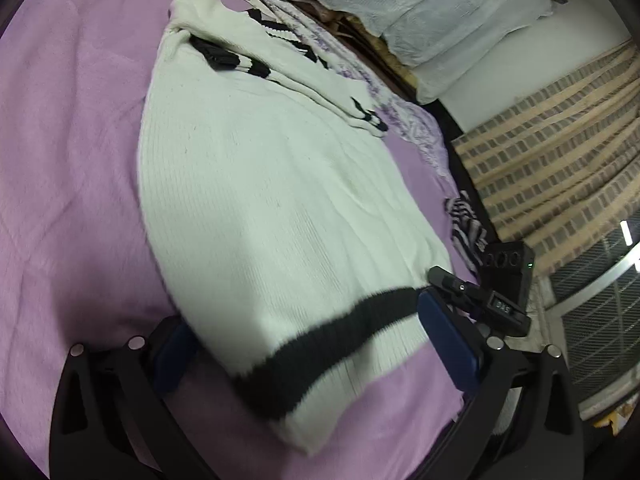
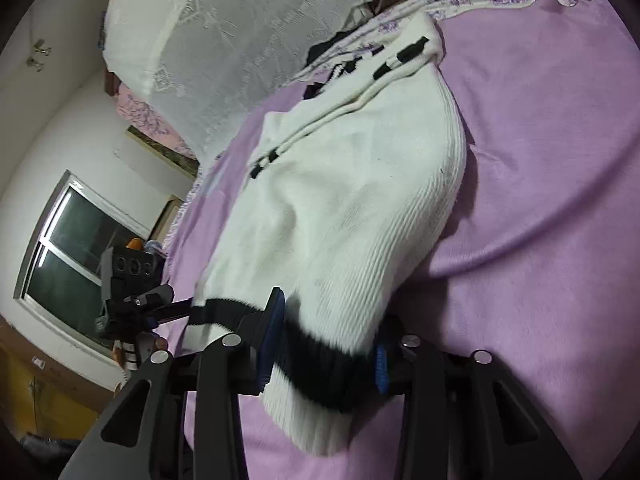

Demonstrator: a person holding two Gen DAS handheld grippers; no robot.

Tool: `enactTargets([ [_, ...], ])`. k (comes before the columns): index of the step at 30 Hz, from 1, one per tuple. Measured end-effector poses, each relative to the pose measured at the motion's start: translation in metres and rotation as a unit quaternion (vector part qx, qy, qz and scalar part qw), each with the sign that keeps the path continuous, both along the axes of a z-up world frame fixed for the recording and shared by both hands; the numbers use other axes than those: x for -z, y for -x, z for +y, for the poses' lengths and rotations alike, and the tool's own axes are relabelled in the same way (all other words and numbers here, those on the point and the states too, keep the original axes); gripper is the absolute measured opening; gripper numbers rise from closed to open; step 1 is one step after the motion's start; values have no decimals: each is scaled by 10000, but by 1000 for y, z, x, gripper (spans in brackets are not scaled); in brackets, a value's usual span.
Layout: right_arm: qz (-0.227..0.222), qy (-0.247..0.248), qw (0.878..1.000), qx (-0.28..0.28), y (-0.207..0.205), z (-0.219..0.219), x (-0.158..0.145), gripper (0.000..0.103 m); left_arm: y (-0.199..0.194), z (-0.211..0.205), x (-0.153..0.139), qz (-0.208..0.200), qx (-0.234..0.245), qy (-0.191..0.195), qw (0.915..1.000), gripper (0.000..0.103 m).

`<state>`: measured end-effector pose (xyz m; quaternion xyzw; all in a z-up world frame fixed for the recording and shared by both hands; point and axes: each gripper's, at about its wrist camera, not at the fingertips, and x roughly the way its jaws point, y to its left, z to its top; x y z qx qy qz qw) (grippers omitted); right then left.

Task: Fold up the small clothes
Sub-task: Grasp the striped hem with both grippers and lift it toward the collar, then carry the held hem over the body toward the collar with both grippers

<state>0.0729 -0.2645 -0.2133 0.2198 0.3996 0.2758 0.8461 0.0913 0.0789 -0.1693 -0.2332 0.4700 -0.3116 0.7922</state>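
A white ribbed knit sweater with black stripes lies on a purple blanket; its black-banded hem is lifted toward both cameras. In the left wrist view my left gripper stands wide, blue pads on either side of the hem, not pinching it. My right gripper's tip shows at the hem's right corner. In the right wrist view my right gripper has its blue pads against the bunched hem of the sweater. The left gripper shows beside the hem's far end.
A white lace-covered pillow and a floral sheet lie past the sweater. A striped garment lies at the bed's edge. A window and patterned curtain stand beyond the bed.
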Motion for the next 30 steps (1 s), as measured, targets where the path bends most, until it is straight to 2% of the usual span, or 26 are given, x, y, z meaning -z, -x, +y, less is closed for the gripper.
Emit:
enactTargets([
  [2, -37, -54, 10000, 35, -1, -1, -1, 38, 2, -6, -2, -20, 3, -107, 9999, 98],
  [5, -259, -243, 9993, 73, 10, -6, -7, 42, 16, -11, -6, -165, 276, 184, 9993, 98],
  [8, -297, -400, 9987, 44, 14, -11, -8, 46, 18, -3, -3, -159, 177, 308, 9992, 97],
  [9, -255, -495, 9984, 95, 14, -16, -6, 46, 14, 2, 0, -65, 78, 378, 9992, 96],
  [10, -230, -586, 9979, 143, 12, -18, -5, 46, 10, 8, 2, 25, -32, 447, 9990, 88],
  [12, -245, -791, 9958, 382, 12, -29, -5, 44, 6, 14, 5, 149, -123, 532, 9984, 84],
  [14, -306, -931, 9939, 498, 15, -35, -5, 23, 10, 8, 2, 106, -81, 385, 9992, 81],
  [15, -387, -974, 9934, 475, 19, -36, -7, 21, 13, 4, 0, 60, -30, 290, 9996, 81],
  [18, -434, -880, 9950, 208, 20, -28, -9, 22, 18, -1, -2, -41, 46, 256, 9997, 81],
  [22, -201, -595, 9979, 169, 11, -16, -3, 22, 7, 7, 5, 198, -92, 608, 9979, 82],
  [24, -118, -575, 9981, 183, 9, -16, -1, 22, 8, 2, 4, 156, -43, 528, 9985, 82],
  [25, -137, -583, 9980, 191, 10, -17, -1, 22, 10, 0, 3, 122, -9, 474, 9988, 80],
  [27, -228, -565, 9979, 203, 12, -17, -3, 22, 16, -3, 0, 48, 48, 452, 9990, 69],
  [30, -275, -506, 9982, 183, 11, -14, -4, 22, 11, 8, 9, 249, -113, 658, 9975, 47],
])
